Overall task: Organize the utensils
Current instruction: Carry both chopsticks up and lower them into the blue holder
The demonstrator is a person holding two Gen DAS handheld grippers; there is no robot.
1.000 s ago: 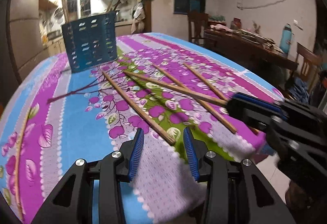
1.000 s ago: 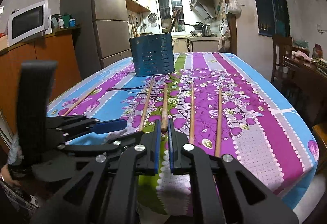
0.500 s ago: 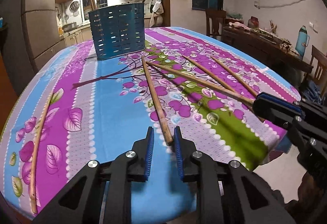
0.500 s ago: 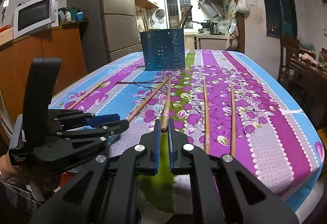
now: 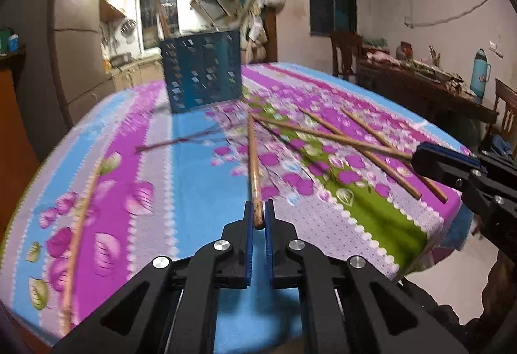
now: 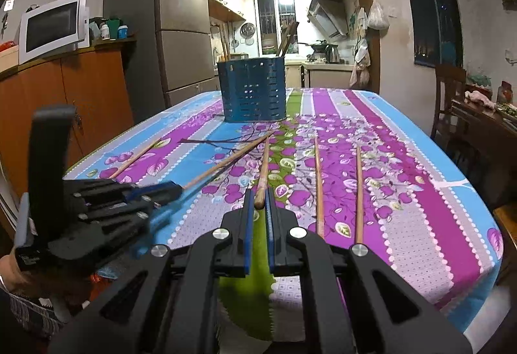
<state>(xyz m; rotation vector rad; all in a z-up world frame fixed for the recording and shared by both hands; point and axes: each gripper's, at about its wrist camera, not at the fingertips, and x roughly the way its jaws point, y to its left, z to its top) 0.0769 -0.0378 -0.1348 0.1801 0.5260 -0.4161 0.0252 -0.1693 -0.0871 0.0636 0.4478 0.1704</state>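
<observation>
Several wooden chopsticks lie on the flowered tablecloth. My left gripper (image 5: 257, 213) is shut on the near end of one chopstick (image 5: 253, 163), which points toward the blue perforated utensil holder (image 5: 203, 71). My right gripper (image 6: 258, 202) is shut on the near end of another chopstick (image 6: 263, 169). The left gripper also shows at the left of the right wrist view (image 6: 161, 192), with its chopstick (image 6: 232, 160) running out of it. The holder (image 6: 253, 90) stands at the far end of the table with chopsticks standing in it.
Two loose chopsticks (image 6: 318, 179) (image 6: 358, 189) lie right of my right gripper, and one (image 6: 135, 158) lies near the table's left edge. A fridge (image 6: 181, 30) and wooden cabinet (image 6: 64, 89) stand left; chairs and a cluttered side table (image 5: 420, 85) stand right.
My left gripper closed from wide open onto a chopstick's near end and swung it toward the holder. My right gripper stayed shut on its chopstick and drew back a little.
</observation>
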